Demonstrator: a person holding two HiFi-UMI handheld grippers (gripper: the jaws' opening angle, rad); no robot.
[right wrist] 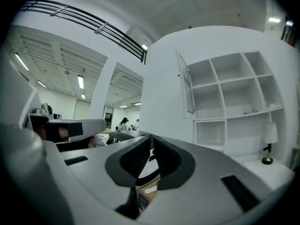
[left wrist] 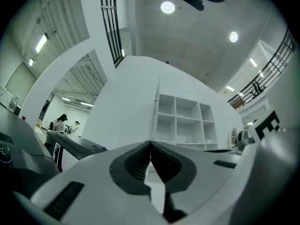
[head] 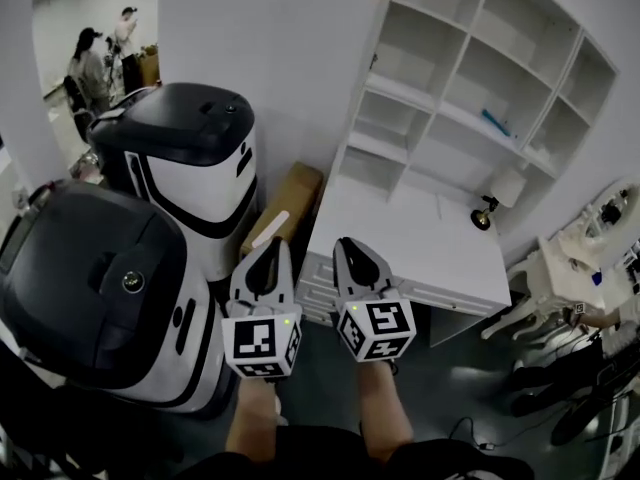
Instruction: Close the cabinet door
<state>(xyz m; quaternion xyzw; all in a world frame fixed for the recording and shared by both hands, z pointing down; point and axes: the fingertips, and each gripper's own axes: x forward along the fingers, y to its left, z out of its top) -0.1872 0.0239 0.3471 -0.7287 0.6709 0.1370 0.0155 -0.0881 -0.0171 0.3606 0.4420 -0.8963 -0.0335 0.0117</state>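
Note:
A white shelf cabinet (head: 470, 78) with open cubbies stands against the wall above a white desk. Its door (right wrist: 185, 83) hangs open at the upper left corner, swung out toward me. In the left gripper view the door (left wrist: 155, 111) shows nearly edge-on. Both grippers are held side by side in front of me, well short of the cabinet. My left gripper (head: 272, 244) is shut with nothing in it, its jaw tips meeting (left wrist: 150, 144). My right gripper (head: 346, 244) is also shut and empty (right wrist: 151, 136).
A white desk (head: 400, 238) with a small lamp (head: 487, 213) stands under the cabinet. A cardboard box (head: 285, 208) leans at the desk's left. Two black-and-white machines (head: 190, 158) (head: 90, 288) stand to my left. A white chair (head: 560, 268) is at the right; people (head: 95, 63) stand far back.

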